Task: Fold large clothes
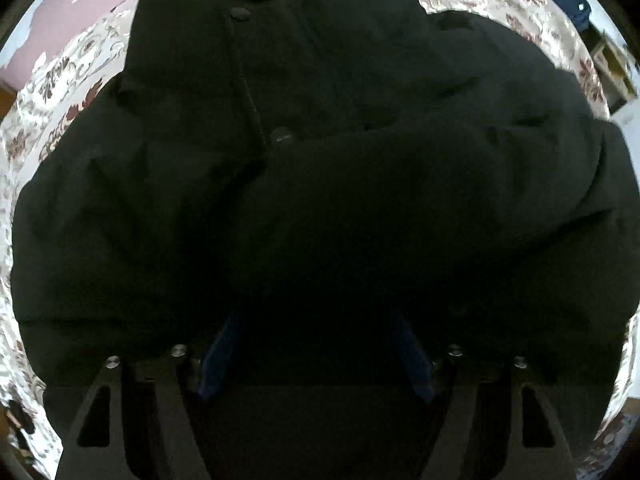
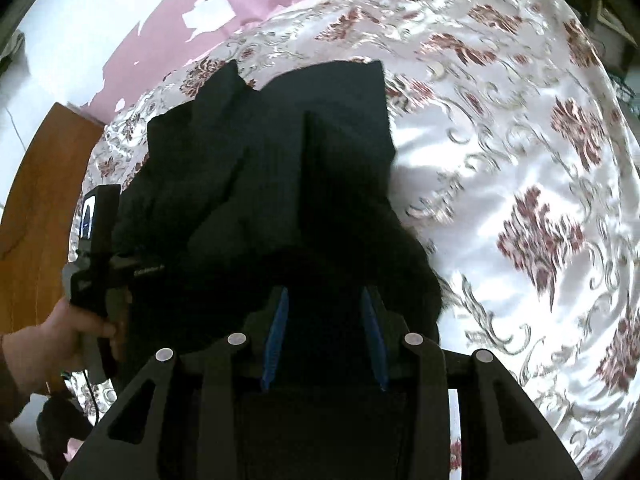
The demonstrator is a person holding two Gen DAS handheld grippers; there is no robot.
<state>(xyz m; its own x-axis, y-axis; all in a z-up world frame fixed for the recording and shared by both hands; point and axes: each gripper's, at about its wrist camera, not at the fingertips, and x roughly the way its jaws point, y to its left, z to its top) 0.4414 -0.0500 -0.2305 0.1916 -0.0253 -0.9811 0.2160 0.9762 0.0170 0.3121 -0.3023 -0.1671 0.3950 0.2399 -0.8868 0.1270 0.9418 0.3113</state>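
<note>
Covering the floral bedspread (image 2: 500, 168), black coat (image 1: 320, 184) apparently fills both spread hand-held grippers (image 1: 316, 344) (image 2: 326, 312).

A home bedroom: floral satin bedspread (image 2: 500, 128), peeling pink wall (image 2: 168, 12).

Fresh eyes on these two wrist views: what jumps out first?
A big black coat fills nearly the whole left wrist view, lying on a shiny cream bedspread with maroon floral motifs. In the right wrist view, dark fabric bunches between the right gripper and its blue-lined fingers. At far left there, the person's hand holds the other gripper's handle.
</note>
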